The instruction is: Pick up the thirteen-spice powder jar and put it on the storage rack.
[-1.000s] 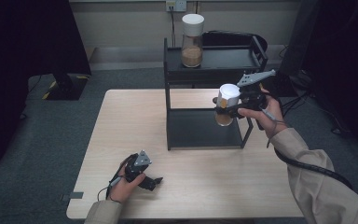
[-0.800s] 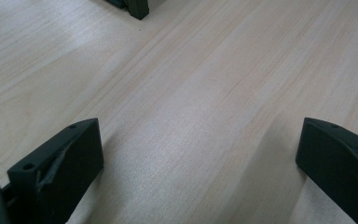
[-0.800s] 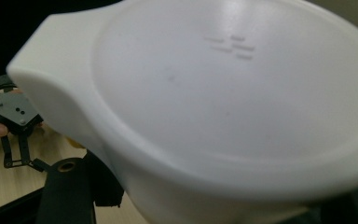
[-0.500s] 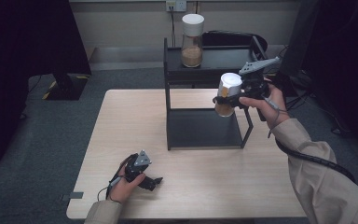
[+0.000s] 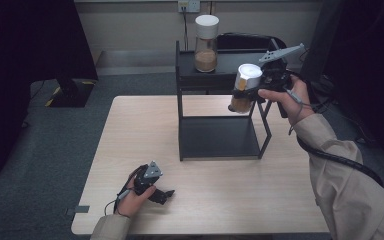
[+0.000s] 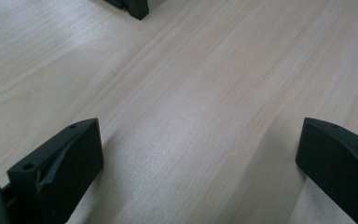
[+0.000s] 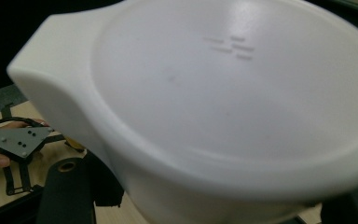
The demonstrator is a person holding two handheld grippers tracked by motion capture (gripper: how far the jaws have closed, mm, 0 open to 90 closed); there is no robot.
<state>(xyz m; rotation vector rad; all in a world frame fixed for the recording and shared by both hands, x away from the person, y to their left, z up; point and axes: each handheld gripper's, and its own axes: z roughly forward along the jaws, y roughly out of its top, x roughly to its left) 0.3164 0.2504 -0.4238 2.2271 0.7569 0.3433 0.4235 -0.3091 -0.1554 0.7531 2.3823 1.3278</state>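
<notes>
The right gripper (image 5: 254, 91) was held in the air beside the right front post of a black shelf rack (image 5: 220, 135), about level with the rack's top shelf. Its fingers were closed on a glass jar (image 5: 244, 89) with a white lid (image 5: 250, 71). The jar was tilted, with the lid leaning toward the person and the bottom, which held a brown powder, pointing away and down toward the rack. It was not touching the rack or the worktop (image 5: 130, 130). In the right gripper view, the white lid (image 7: 223, 107) was very close to the camera and covered most of the picture; its flat top had a few small raised marks.

A second jar (image 5: 206, 44) of the same kind, also with a white lid and a brown filling, stood upright at the middle of the rack's top shelf, well apart from the held jar. The lower shelf of the rack was a dark flat plate.

The left gripper (image 5: 167, 193) rested low on the worktop near the front edge, well apart from the rack, with the left hand (image 5: 135, 192) around its body. Its fingers were open: in the left gripper view the two black fingers (image 6: 56, 163) stood far from each other, with only the pale wood of the worktop (image 6: 191, 102) between them. A foot of the rack (image 6: 137, 8) was visible at the top of that view.

The person's sleeves (image 5: 350, 190) were beige, and a black cable (image 5: 330, 156) hung from the right gripper along the forearm.
</notes>
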